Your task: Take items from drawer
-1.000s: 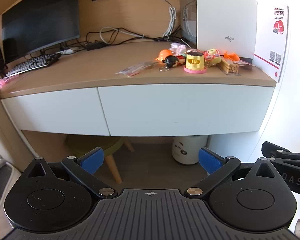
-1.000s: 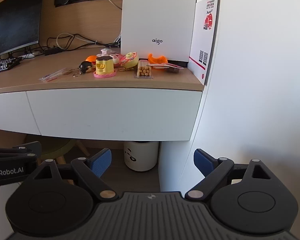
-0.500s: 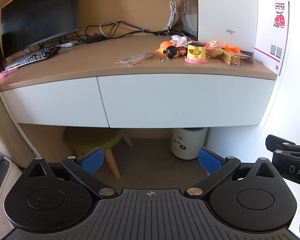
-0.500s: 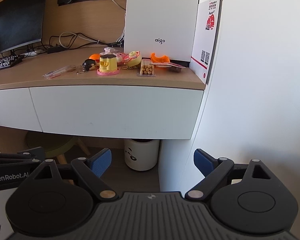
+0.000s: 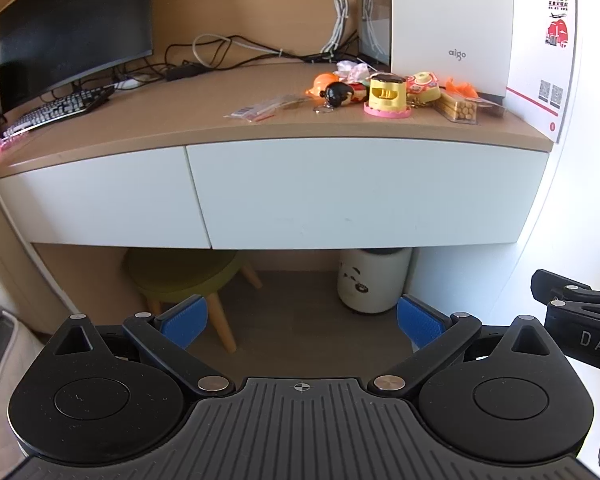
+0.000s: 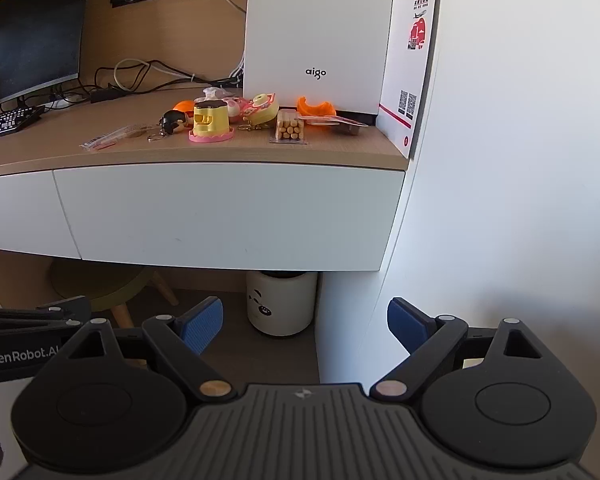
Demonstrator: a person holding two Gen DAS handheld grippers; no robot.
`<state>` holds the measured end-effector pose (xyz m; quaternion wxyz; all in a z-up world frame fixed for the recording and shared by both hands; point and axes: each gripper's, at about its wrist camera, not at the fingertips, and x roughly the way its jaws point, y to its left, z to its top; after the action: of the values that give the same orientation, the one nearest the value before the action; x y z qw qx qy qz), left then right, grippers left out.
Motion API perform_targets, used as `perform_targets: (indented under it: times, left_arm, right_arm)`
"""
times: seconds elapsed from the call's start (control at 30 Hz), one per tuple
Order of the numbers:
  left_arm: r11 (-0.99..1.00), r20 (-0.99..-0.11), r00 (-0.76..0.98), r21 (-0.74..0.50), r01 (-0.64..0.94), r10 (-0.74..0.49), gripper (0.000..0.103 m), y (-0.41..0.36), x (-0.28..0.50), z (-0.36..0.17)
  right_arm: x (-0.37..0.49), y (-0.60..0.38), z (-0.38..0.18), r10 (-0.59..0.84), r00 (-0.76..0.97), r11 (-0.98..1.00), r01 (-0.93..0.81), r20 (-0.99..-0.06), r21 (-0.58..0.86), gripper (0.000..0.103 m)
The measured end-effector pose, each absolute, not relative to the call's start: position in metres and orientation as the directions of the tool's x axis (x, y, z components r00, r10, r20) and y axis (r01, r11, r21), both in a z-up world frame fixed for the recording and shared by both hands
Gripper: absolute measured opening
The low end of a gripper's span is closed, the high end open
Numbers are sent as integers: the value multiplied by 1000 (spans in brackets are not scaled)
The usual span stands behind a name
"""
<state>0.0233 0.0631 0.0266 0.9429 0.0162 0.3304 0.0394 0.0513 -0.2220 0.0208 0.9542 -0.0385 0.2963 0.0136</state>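
Two white drawer fronts hang under the wooden desk, both closed: the wide right drawer (image 5: 360, 192) (image 6: 228, 216) and a narrower left drawer (image 5: 100, 200). Small items lie on the desktop above: a yellow toy on a pink base (image 5: 386, 94) (image 6: 211, 122), a black-haired doll keychain (image 5: 338, 94), a clear box of biscuit sticks (image 5: 458, 106) (image 6: 289, 130), an orange piece (image 6: 316, 107) and a flat clear packet (image 5: 264, 106). My left gripper (image 5: 300, 320) and right gripper (image 6: 304, 320) hover well in front of and below the drawers, both open and holding nothing.
A white computer case (image 6: 320, 32) and a leaflet (image 6: 414, 68) stand at the desk's right end by the white wall. A monitor (image 5: 76, 28), keyboard (image 5: 56, 110) and cables sit at left. Under the desk are a green stool (image 5: 180, 272) and a white panda bin (image 6: 282, 300).
The left wrist view has shifted slightly, so the desk sits a little higher in the frame than a second ago. The right gripper has held still. Both grippers stay open.
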Motion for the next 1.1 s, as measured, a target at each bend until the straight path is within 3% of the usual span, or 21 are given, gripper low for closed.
perform_targets:
  times: [1.1]
  left_arm:
    - [996, -627, 775, 54, -65, 84, 103, 60, 25, 22]
  right_arm:
    - [52, -224, 17, 4, 817, 997, -45, -577, -57, 91]
